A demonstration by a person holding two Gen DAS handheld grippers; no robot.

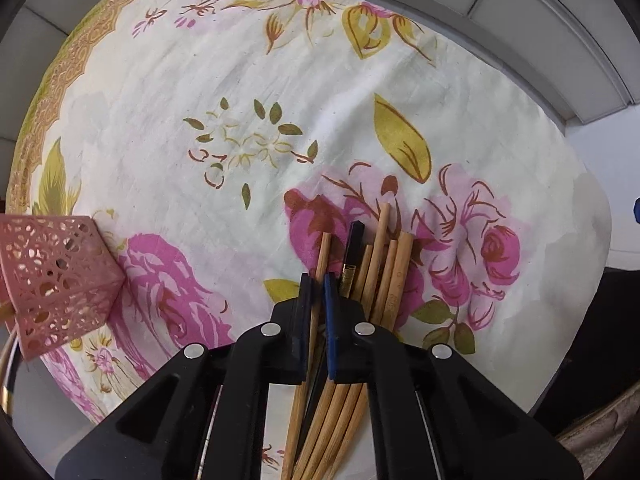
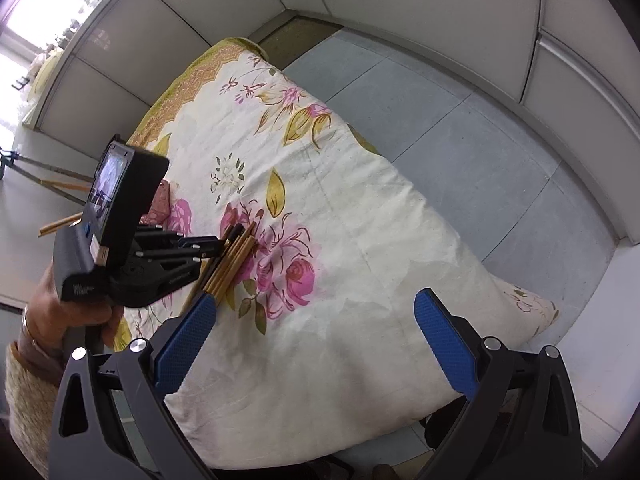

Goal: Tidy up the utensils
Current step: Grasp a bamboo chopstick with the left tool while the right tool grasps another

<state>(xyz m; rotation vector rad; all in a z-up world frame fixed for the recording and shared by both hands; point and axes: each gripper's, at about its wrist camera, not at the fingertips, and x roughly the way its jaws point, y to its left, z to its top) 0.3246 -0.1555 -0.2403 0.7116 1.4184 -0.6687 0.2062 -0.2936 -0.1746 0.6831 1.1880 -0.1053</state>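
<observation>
Several wooden chopsticks (image 1: 386,268) and one black chopstick (image 1: 352,254) lie bunched on the floral cloth (image 1: 240,140). My left gripper (image 1: 318,286) sits low over them with its jaws nearly closed around one wooden chopstick (image 1: 323,256). The bunch also shows in the right wrist view (image 2: 232,264), with the left gripper (image 2: 218,246) at its far end. My right gripper (image 2: 320,320) is open and empty, above the cloth (image 2: 360,280), its left finger next to the near ends of the chopsticks. A pink perforated holder (image 1: 56,280) stands at the left.
The cloth-covered table ends at the right and near edges, with grey floor (image 2: 460,128) and white wall panels (image 2: 420,8) beyond. More chopsticks (image 2: 60,226) stick out behind the left gripper's body. The pink holder also shows in the right wrist view (image 2: 162,202).
</observation>
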